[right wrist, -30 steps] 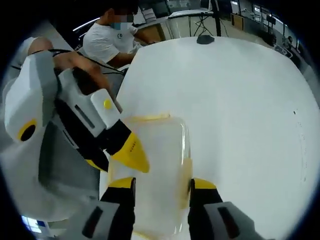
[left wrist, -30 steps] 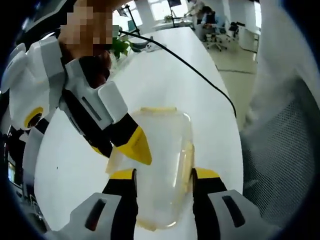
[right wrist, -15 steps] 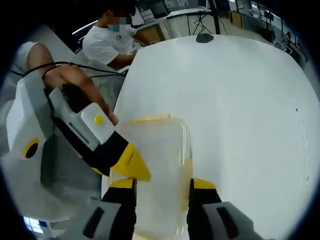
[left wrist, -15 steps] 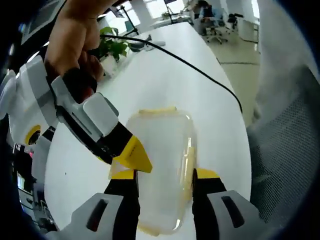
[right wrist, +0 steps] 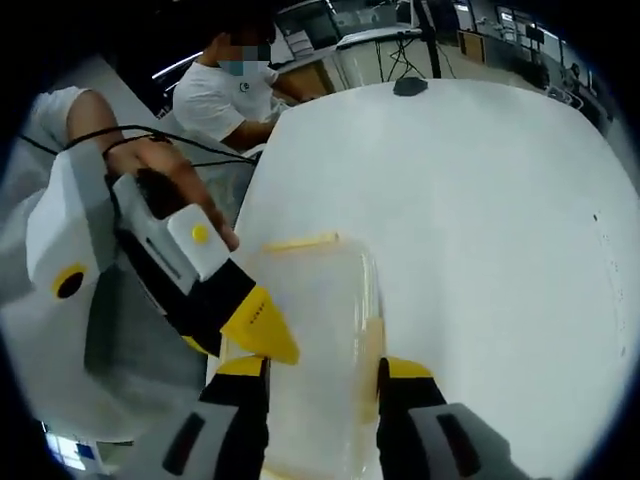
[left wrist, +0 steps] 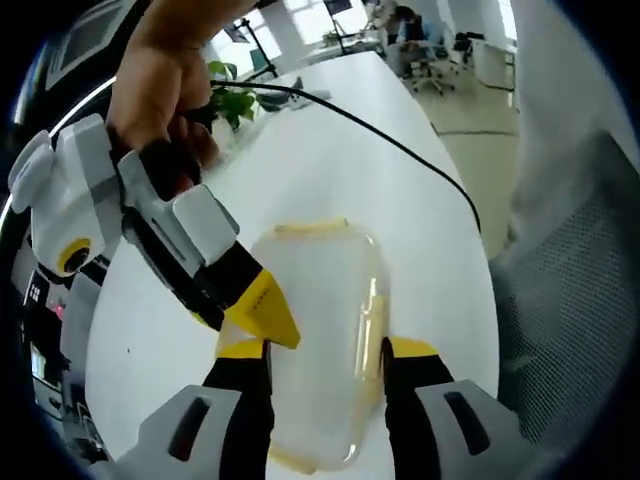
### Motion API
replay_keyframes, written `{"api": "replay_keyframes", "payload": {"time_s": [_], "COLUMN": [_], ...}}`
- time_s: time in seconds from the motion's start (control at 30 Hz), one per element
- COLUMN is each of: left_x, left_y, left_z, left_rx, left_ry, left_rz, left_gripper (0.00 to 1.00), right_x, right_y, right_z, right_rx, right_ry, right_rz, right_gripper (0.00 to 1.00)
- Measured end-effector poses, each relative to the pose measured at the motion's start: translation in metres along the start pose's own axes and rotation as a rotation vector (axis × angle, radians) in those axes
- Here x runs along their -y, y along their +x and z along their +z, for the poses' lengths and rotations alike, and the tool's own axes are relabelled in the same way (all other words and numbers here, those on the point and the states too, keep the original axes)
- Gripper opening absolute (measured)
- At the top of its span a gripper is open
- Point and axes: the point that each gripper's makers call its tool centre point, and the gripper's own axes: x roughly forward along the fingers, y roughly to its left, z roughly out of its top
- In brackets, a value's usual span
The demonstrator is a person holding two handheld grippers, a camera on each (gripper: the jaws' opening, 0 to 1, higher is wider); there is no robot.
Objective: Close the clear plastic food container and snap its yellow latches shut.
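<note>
In the left gripper view, the left gripper (left wrist: 323, 347) has its two yellow-tipped fingers (left wrist: 412, 350) spread to either side of the clear plastic food container (left wrist: 318, 330), which lies on the white table (left wrist: 330, 160) between them with its lid down. Whether the fingers press the container's walls cannot be told. A yellow latch (left wrist: 312, 228) sits at the container's end beyond the fingertips, and another yellow latch runs along the side next to the finger on the view's right. The right gripper (left wrist: 262, 310) enters from the view's left, held by a person's hand (left wrist: 165, 75); its yellow tip lies at the container's edge just ahead of the near finger. A black cable (left wrist: 400, 150) crosses the table past the container.

In the right gripper view, the right gripper (right wrist: 315, 368) likewise has its fingers spread astride the container (right wrist: 310, 340), the far latch (right wrist: 298, 242) beyond the tips. The left gripper (right wrist: 255, 328) comes in from the view's left, its yellow tip at the container's edge; whether its fingers are apart cannot be told here. A seated person in a white shirt (right wrist: 222, 95) is at the table's far edge.
</note>
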Motion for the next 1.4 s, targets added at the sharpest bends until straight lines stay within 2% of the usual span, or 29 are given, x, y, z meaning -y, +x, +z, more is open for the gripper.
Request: {"api": "replay_keyframes", "payload": {"time_s": [0.13,0.23,0.4,0.5,0.6,0.7,0.77,0.87,0.93,1.17,1.27,1.4], "left_x": [-0.001,-0.001,-0.002,-0.002,-0.008,-0.01,-0.013,-0.019,-0.021,-0.034,-0.032,-0.036], "left_y": [-0.002,-0.003,-0.007,-0.009,-0.012,-0.018,-0.022,-0.028,-0.031,-0.031,-0.031,-0.028], "left_z": [0.002,0.003,0.007,0.009,0.012,0.019,0.021,0.021,0.016,-0.004,-0.013,-0.024], "left_rx": [0.01,0.02,0.025,0.027,0.035,0.066,0.069,0.067,0.048,-0.002,-0.028,-0.056], "left_ry": [-0.015,-0.04,-0.061,-0.128,-0.12,-0.145,-0.134,-0.148,-0.158,-0.154,-0.132,-0.13], "left_rz": [-0.009,-0.023,-0.047,-0.062,-0.063,-0.098,-0.114,-0.162,-0.199,-0.211,-0.241,-0.243], "left_gripper": [0.41,0.41,0.41,0.42,0.45,0.47,0.52,0.53,0.54,0.64,0.69,0.71], "right_x": [0.0,0.005,-0.006,-0.01,-0.017,-0.02,-0.023,-0.032,-0.034,-0.037,-0.035,-0.037], "right_y": [-0.002,-0.006,-0.015,-0.022,-0.027,-0.026,-0.025,-0.025,-0.026,-0.028,-0.027,-0.022], "right_z": [0.001,0.005,0.004,0.003,0.003,-0.001,-0.004,-0.007,-0.009,-0.023,-0.027,-0.034], "right_rx": [0.009,0.028,0.049,0.054,0.08,0.077,0.076,0.079,0.075,0.061,0.071,0.063], "right_ry": [0.015,-0.054,-0.098,-0.132,-0.135,-0.144,-0.148,-0.154,-0.162,-0.15,-0.119,-0.123], "right_rz": [-0.029,-0.098,-0.124,-0.152,-0.156,-0.182,-0.188,-0.197,-0.208,-0.245,-0.274,-0.289], "right_gripper": [0.41,0.45,0.44,0.46,0.43,0.47,0.48,0.48,0.49,0.6,0.7,0.76]}}
